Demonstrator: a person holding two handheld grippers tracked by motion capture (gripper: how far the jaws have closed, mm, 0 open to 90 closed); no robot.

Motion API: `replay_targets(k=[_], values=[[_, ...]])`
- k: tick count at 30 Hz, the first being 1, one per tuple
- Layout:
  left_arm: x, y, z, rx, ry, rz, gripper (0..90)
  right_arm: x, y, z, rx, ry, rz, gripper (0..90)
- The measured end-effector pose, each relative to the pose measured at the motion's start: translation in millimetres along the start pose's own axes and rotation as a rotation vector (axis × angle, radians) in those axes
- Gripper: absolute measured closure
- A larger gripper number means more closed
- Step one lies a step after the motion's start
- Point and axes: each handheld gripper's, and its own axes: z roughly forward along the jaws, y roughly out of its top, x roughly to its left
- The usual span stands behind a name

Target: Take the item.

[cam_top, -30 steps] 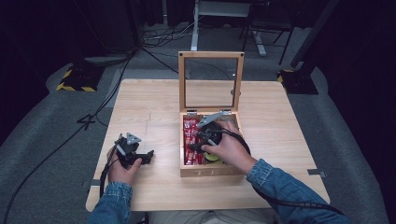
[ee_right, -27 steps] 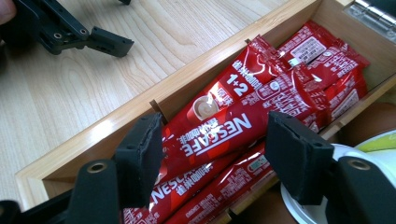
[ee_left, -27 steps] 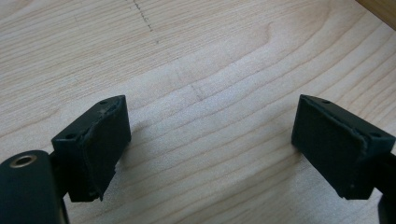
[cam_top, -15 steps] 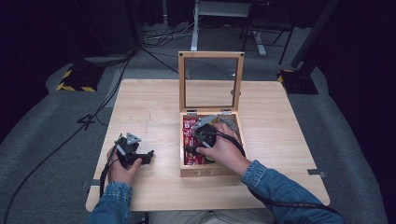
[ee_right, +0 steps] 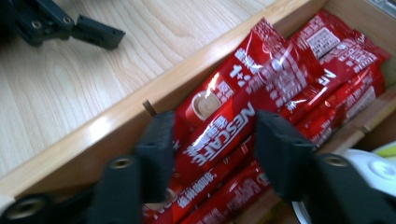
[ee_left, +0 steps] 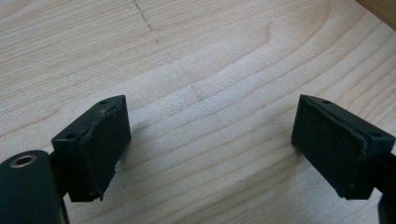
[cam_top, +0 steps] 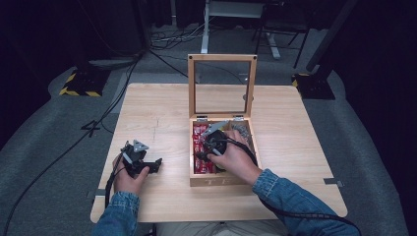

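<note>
Red Nescafé coffee sachet (ee_right: 219, 135) lies between the jaws of your right gripper (ee_right: 212, 140), atop others in the open wooden box (cam_top: 223, 179). Jaws have just been closing and now flank it; firm grip unconfirmed. Your left gripper (ee_left: 210, 144) rests wide open and empty over the pale wooden table (ee_left: 196, 60).

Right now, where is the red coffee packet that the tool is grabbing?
The red coffee packet lies on top of the pile in the left compartment of the wooden box, between the right tool's jaws in the right gripper view.
</note>
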Motion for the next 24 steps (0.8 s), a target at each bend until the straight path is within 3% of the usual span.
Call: replay_targets(k=[3, 9, 14, 24], values=[[0.0, 0.0, 0.0, 0.0, 0.0, 0.0, 12.1, -1.5, -0.4, -2.5, 0.009, 0.008, 0.012, 65.6], [0.0, 0.0, 0.0, 0.0, 0.0, 0.0, 12.1, -2.8, -2.1, -6.3, -0.005, 0.028, 0.061, 75.0], [0.0, 0.0, 0.0, 0.0, 0.0, 0.0, 12.1, -0.6, -0.9, -10.8, -0.032, 0.053, 0.101, 78.3], [0.1, 0.0, 0.0, 0.0, 0.0, 0.001, 12.1, -0.4, 10.4, -32.2, -0.109, 0.075, 0.103, 79.5]])
